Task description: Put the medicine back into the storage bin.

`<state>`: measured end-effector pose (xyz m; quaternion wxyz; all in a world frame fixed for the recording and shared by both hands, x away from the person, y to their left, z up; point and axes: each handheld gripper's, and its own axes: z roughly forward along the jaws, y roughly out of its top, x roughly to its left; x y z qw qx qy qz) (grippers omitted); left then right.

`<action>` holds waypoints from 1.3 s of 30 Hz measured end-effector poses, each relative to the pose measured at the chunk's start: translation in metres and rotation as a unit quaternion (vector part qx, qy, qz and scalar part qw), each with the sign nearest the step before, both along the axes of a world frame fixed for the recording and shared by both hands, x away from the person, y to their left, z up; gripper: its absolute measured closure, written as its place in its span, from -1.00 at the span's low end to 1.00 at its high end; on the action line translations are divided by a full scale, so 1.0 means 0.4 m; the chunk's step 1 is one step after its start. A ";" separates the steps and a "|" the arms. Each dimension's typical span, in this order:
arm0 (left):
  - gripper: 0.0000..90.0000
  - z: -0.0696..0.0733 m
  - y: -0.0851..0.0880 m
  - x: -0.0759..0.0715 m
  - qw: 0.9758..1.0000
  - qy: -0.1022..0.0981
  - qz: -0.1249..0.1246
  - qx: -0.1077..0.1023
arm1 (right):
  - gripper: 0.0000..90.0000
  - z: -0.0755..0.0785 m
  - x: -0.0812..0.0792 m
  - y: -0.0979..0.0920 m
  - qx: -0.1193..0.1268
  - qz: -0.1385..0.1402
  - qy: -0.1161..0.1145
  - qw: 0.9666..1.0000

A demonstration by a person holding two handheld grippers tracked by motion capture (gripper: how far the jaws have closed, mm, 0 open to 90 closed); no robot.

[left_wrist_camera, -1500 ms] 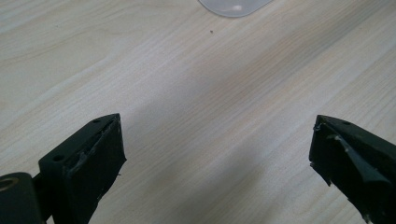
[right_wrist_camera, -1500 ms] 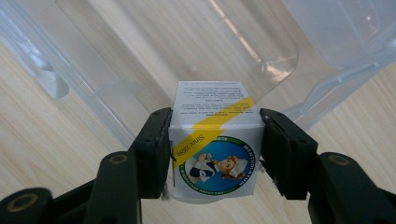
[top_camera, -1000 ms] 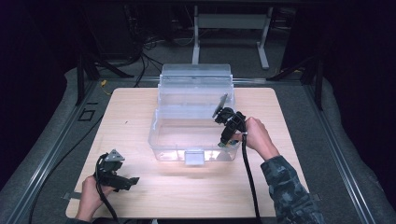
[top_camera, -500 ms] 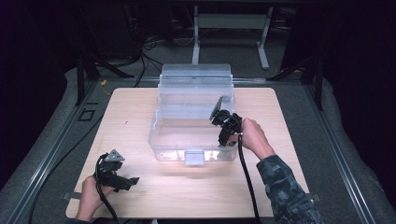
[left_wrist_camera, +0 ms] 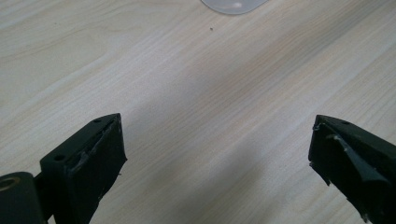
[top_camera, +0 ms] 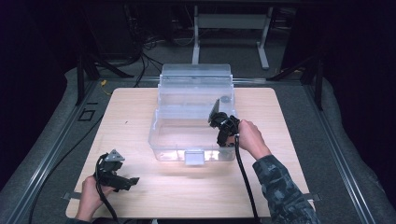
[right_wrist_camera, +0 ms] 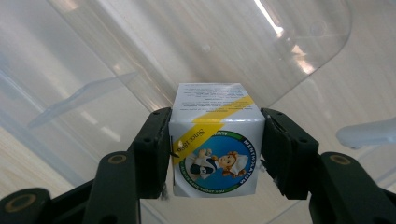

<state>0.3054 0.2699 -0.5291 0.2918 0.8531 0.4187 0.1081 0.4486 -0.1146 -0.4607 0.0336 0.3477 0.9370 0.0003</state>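
The right gripper (right_wrist_camera: 215, 154) had its fingers (right_wrist_camera: 152, 149) clamped on the two sides of a small white box (right_wrist_camera: 215, 140) with a yellow stripe and a round cartoon label, the box squarely between them. In the high view that gripper (top_camera: 219, 119) hung over the open clear plastic bin (top_camera: 187, 140), at its 3 o'clock rim. The left gripper (left_wrist_camera: 217, 154) had its fingers spread wide with nothing between them, just above the bare wood. It sat at the desk's (top_camera: 130, 116) 7 o'clock corner (top_camera: 133, 181). Dark floor, cables and a metal stand lay beyond the desk at 12 o'clock.
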 end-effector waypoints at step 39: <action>-0.97 0.111 0.001 0.024 0.998 -0.042 -0.012 -0.047 | -0.67 0.065 -0.190 -0.154 0.269 0.010 -0.156 0.950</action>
